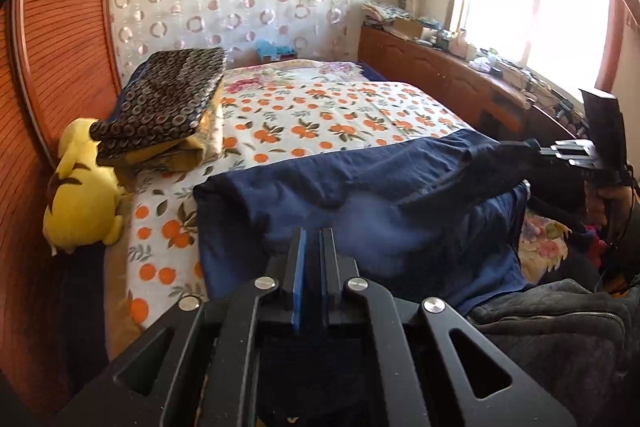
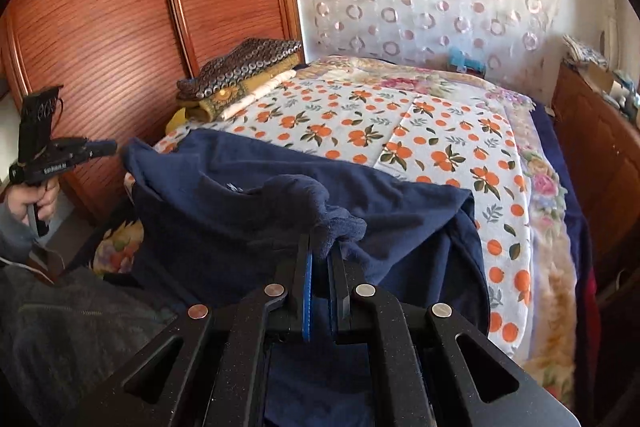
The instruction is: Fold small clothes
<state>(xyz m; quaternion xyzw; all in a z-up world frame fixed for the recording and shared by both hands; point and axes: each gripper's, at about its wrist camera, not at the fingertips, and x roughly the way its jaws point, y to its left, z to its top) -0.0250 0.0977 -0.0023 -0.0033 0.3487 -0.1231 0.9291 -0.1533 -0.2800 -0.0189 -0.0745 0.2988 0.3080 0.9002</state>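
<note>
A navy blue garment point(image 1: 360, 195) point(image 2: 240, 227) lies spread over the near end of the bed, its near edge lifted between the two grippers. In the left wrist view my left gripper point(image 1: 314, 235) is shut, with navy cloth hanging under its fingers. The right wrist view shows that same left gripper point(image 2: 110, 147) at the garment's left corner, held by a hand. My right gripper point(image 2: 324, 243) is shut on a bunched fold of the navy cloth. It also shows from the side as the right gripper point(image 1: 534, 147), pinching the garment's right corner.
The bed has an orange-print sheet point(image 1: 320, 115) point(image 2: 400, 131). Folded blankets point(image 1: 168, 107) point(image 2: 240, 75) and a yellow plush toy point(image 1: 80, 195) sit by the wooden wardrobe point(image 2: 100, 27). A cluttered wooden cabinet point(image 1: 440, 75) runs under the window. A dark grey jacket point(image 1: 560, 327) lies near me.
</note>
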